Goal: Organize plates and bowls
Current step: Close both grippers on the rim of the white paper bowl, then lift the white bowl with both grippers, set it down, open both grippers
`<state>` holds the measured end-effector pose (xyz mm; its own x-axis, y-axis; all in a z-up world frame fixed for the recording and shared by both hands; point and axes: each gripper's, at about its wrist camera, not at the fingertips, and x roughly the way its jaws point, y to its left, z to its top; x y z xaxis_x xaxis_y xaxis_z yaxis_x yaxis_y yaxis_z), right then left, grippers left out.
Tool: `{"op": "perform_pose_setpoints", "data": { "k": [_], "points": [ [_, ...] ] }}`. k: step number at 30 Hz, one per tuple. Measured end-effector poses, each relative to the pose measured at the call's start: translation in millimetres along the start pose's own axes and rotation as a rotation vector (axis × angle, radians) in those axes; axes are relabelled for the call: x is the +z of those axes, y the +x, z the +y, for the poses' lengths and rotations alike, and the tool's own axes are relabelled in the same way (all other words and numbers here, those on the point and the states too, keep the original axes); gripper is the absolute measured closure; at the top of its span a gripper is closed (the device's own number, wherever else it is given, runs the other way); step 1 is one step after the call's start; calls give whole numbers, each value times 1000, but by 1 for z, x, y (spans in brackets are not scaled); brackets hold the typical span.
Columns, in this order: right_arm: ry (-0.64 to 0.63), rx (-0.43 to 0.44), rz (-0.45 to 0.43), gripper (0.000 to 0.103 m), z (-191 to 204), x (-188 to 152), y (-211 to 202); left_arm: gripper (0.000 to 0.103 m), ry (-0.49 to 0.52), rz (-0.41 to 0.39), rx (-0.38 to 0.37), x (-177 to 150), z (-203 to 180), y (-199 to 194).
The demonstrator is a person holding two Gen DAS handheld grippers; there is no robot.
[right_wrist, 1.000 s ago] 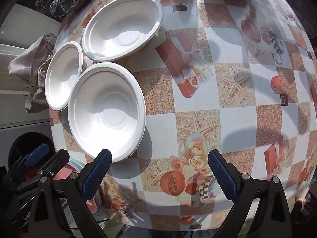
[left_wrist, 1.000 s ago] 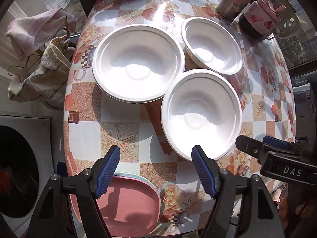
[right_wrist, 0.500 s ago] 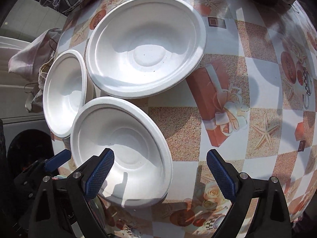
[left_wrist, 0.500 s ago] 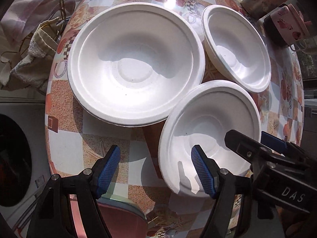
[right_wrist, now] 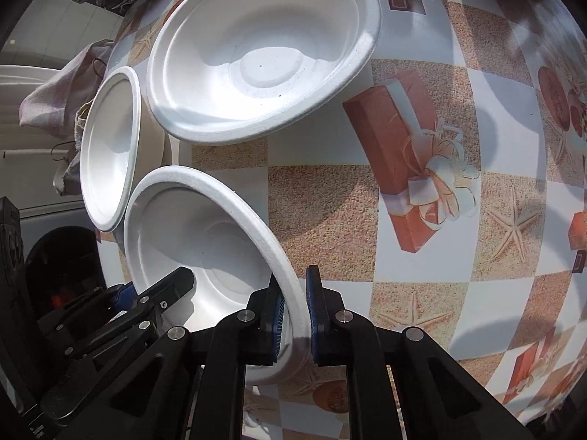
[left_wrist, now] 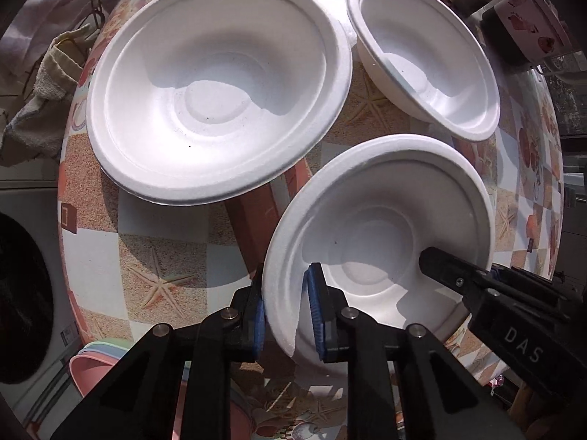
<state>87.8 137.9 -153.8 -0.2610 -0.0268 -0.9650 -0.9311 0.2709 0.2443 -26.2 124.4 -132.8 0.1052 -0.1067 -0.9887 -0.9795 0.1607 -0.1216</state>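
1. Left gripper (left_wrist: 284, 315) is clamped on the near-left rim of the near bowl (left_wrist: 378, 253): one pad outside the wall, one inside. Its jaws have just been closing, w/ the rim between them.
2. Right gripper (right_wrist: 295, 315) pinches the same bowl's rim on the opposite side; it too has just been closing, rim sandwiched between the blue pads.
3. Why two grips: the bowl is thin white foam, wide and light. Probably a hold on both sides keeps it level for a lift & stops the rim buckling under a single pinch.
4. The bowl is at the near edge of the table (right_wrist: 422, 275), on the patterned cloth; can't tell if it is tipped or flat.
5. Likely target: the large plate (left_wrist: 216, 84), far-left, just beside the held bowl; rims nearly touching. The small bowl (left_wrist: 425, 55) is far-right, close to both.
6. In the way: the plate's rim crowds the held bowl's far-left side, so a straight slide risks a bump; lifting first looks safer.
7. Around: pink mug (left_wrist: 528, 25) at the far-right edge, cloth bag (left_wrist: 44, 110) hanging off the left, pink tray (left_wrist: 95, 370) below the near edge. None block the lift.
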Motion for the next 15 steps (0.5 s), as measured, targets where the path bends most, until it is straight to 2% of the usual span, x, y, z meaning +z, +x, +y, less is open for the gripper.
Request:
{"op": "perform_pose_setpoints", "data": {
  "k": [5, 15],
  "points": [
    [28, -8, -16, 90, -27, -24, -13, 80, 106, -8, 18, -3, -42, 1],
    [205, -13, -21, 90, -108, -88, -29, 80, 354, 36, 39, -46, -134, 22]
  ]
}}
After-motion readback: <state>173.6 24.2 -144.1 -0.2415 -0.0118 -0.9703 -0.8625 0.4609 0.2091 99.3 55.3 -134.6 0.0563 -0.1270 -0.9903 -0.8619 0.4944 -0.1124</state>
